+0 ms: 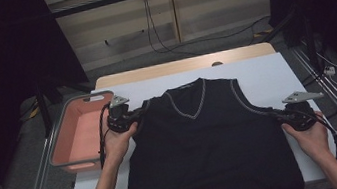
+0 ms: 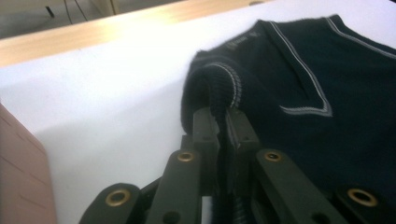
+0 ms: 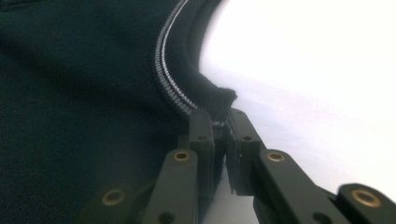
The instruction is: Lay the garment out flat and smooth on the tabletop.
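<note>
A dark sleeveless V-neck vest (image 1: pixel 209 144) with grey trim lies flat, front up, on the white table cover (image 1: pixel 264 75). My left gripper (image 1: pixel 141 109) sits at the vest's left armhole near the shoulder. In the left gripper view the gripper (image 2: pixel 223 114) is shut on the ribbed armhole edge, and the vest (image 2: pixel 303 60) bunches up just beyond the jaws. My right gripper (image 1: pixel 276 114) is at the lower part of the right armhole. The right gripper view has that gripper (image 3: pixel 220 116) shut on the dark trimmed edge of the vest (image 3: pixel 70 93).
A pink basin (image 1: pixel 69 139) with a grey rim stands just off the table's left side, close to my left hand. The wooden table edge (image 1: pixel 177 66) runs along the back. Cables (image 1: pixel 164 44) lie on the floor behind, and metal rails flank both sides.
</note>
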`<state>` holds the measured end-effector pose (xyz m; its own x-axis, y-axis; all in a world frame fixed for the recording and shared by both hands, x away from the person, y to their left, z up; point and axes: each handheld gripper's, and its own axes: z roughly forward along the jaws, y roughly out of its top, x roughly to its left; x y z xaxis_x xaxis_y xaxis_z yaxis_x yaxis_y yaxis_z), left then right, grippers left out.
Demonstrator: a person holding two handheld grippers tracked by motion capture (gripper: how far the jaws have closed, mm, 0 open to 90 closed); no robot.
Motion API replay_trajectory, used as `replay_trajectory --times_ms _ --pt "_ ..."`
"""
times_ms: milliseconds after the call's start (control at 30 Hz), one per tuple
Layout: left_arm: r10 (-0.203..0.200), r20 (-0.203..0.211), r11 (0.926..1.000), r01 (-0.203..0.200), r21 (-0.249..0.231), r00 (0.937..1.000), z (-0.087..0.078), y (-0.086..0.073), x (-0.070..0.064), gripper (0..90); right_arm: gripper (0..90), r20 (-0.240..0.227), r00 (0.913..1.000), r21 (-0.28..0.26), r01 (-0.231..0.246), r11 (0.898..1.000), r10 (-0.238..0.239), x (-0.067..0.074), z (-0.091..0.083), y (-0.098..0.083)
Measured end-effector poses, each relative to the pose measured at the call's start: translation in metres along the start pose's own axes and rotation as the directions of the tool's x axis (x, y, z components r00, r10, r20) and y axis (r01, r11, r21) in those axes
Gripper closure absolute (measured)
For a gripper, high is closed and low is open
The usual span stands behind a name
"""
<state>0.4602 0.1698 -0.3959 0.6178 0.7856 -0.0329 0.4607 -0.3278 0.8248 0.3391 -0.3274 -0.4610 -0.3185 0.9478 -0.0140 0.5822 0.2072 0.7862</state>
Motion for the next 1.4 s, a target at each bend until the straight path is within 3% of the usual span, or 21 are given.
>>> replay_trajectory --times_ms 100,167,233,367,533,633,767,867,933,1000,1133,1267,1400 --pt "-0.006 -0.012 1.0 0.006 -0.002 0.9999 0.004 0.001 0.003 82.9 82.4 0.013 0.9999 -0.004 -0.006 1.0 0.006 -0.003 -0.002 0.0" --pt "-0.017 -0.025 0.9998 0.017 -0.009 0.9995 0.005 -0.001 0.004 74.7 82.4 0.013 0.9999 -0.002 -0.011 1.0 0.011 -0.005 -0.002 -0.002" --pt "-0.006 -0.013 1.0 0.006 0.001 0.9999 0.006 -0.002 0.004 68.3 82.4 0.009 0.9998 -0.004 -0.015 1.0 0.015 -0.006 -0.002 -0.003" --pt "0.035 -0.011 0.9992 -0.034 0.022 0.9993 0.006 -0.006 -0.006 52.9 82.2 0.007 0.9998 -0.004 -0.016 1.0 0.016 -0.006 -0.002 -0.003" --pt "0.062 0.009 0.9979 -0.062 0.014 0.998 0.003 -0.015 -0.02 34.1 82.3 0.014 0.9996 -0.01 -0.025 1.0 0.025 -0.008 -0.005 -0.003" --pt "0.082 0.016 0.9961 -0.083 0.03 0.9965 0.001 -0.025 -0.026 29.0 82.9 0.059 0.9975 0.004 -0.039 0.999 0.039 -0.013 -0.005 -0.003" --pt "0.1 0.032 0.994 -0.102 0.041 0.9944 -0.003 -0.037 -0.031 22.6 82.9 0.048 0.9977 0.011 -0.049 0.999 0.049 -0.017 -0.003 -0.004" --pt "0.117 0.071 0.9907 -0.121 0.062 0.9906 -0.007 -0.044 -0.035 21.3 81.6 0.008 0.9992 0.004 -0.039 0.999 0.039 -0.016 -0.004 -0.006" --pt "0.137 0.079 0.9873 -0.142 0.071 0.9874 -0.011 -0.049 -0.04 20.1 76.8 -0.017 0.9993 0.009 -0.032 0.999 0.033 -0.014 -0.004 -0.009" --pt "0.148 0.092 0.9851 -0.155 0.074 0.9847 -0.016 -0.056 -0.045 16.2 63.1 -0.02 0.9993 0.0 -0.032 0.999 0.032 -0.01 -0.007 -0.009" --pt "0.183 0.09 0.98 -0.189 0.063 0.979 -0.03 -0.072 -0.056 14.1 49.5 -0.041 0.9988 -0.021 -0.029 0.999 0.028 -0.003 -0.014 -0.008" --pt "0.183 0.148 0.9754 -0.199 0.096 0.9719 -0.039 -0.085 -0.063 19.6 41.9 -0.085 0.9963 -0.022 0.01 1.0 -0.012 0.012 -0.021 -0.008" --pt "0.192 0.151 0.9751 -0.206 0.083 0.9698 -0.043 -0.095 -0.068 14.1 35.6 -0.13 0.9901 -0.035 0.047 0.998 -0.051 0.029 -0.024 -0.005"
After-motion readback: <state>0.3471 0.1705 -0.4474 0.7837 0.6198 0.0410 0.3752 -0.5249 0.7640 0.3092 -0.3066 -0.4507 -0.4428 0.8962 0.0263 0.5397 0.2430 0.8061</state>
